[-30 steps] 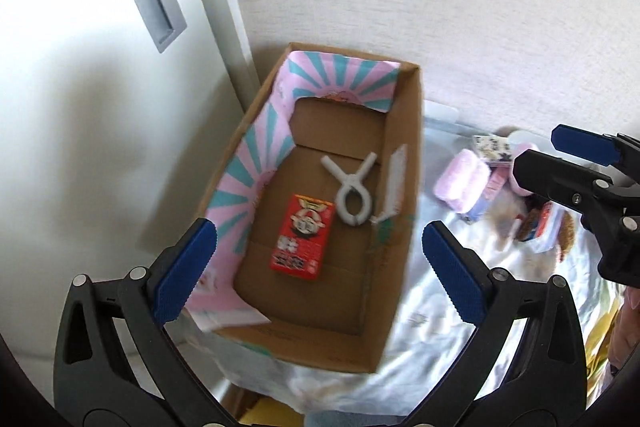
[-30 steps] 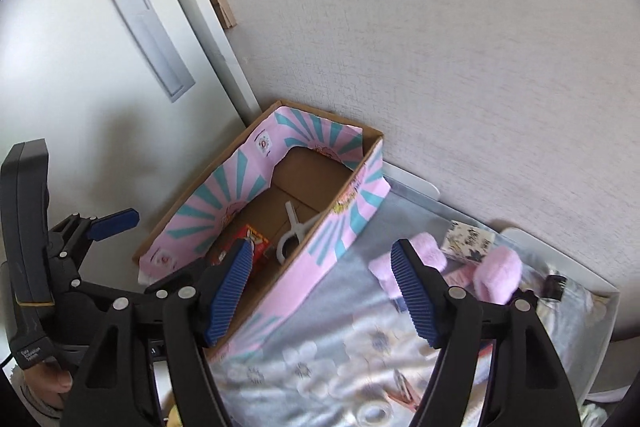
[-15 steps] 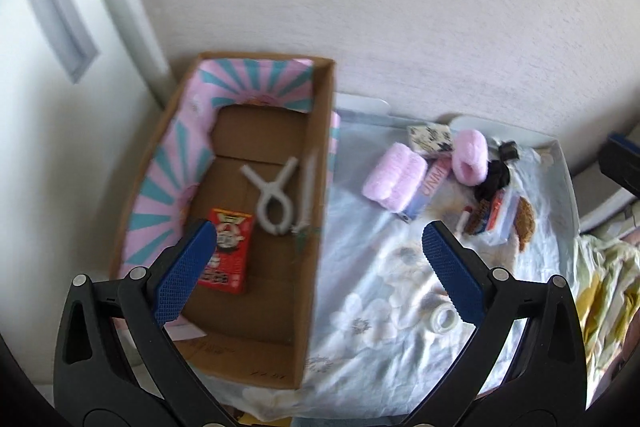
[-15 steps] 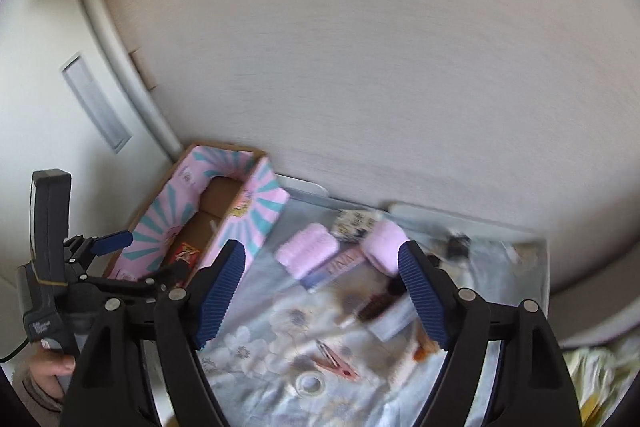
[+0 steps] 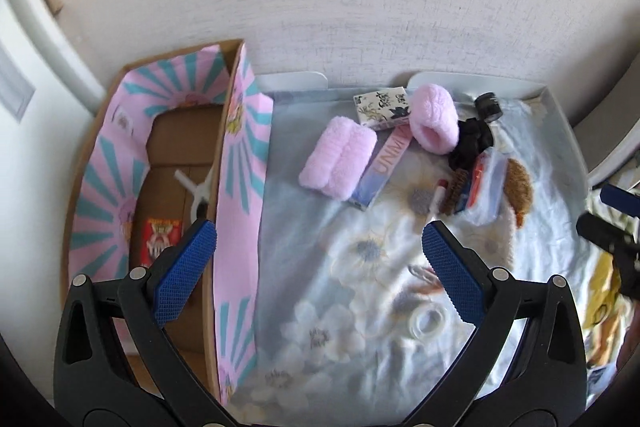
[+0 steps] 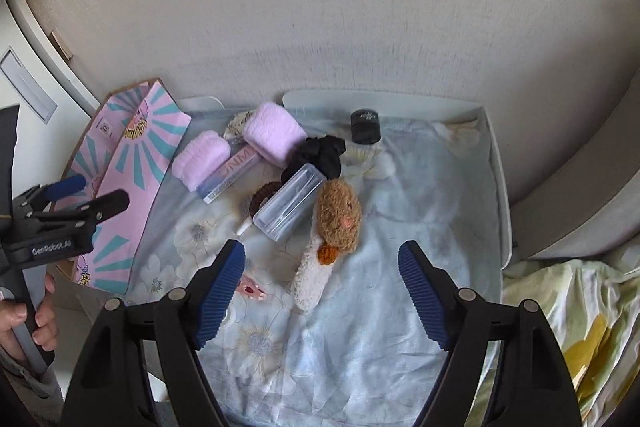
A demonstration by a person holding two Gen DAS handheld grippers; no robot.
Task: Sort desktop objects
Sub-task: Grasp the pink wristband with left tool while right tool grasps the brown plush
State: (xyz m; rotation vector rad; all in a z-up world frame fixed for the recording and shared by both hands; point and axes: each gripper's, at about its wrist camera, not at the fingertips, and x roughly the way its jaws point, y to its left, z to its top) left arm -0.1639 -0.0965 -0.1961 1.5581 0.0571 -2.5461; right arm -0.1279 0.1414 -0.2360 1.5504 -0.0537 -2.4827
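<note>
Open left tongs above floral cloth

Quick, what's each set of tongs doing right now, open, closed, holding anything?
Left tongs: open, nothing between the pads.
Right tongs: open, holding nothing, above the flowered cloth.

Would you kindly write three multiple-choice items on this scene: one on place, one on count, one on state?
1. Where does the red packet lie?
A. in the cardboard box
B. on the cloth
C. between gripper fingers

2. How many pink fluffy rolls are out on the cloth?
A. one
B. two
C. four

3. The right gripper is:
A. shut on the plush toy
B. shut, empty
C. open, empty

Answers: 1 A, it lies on the box floor. 2 B, one and another beside the tube. 3 C, fingers apart, only cloth between.
</note>
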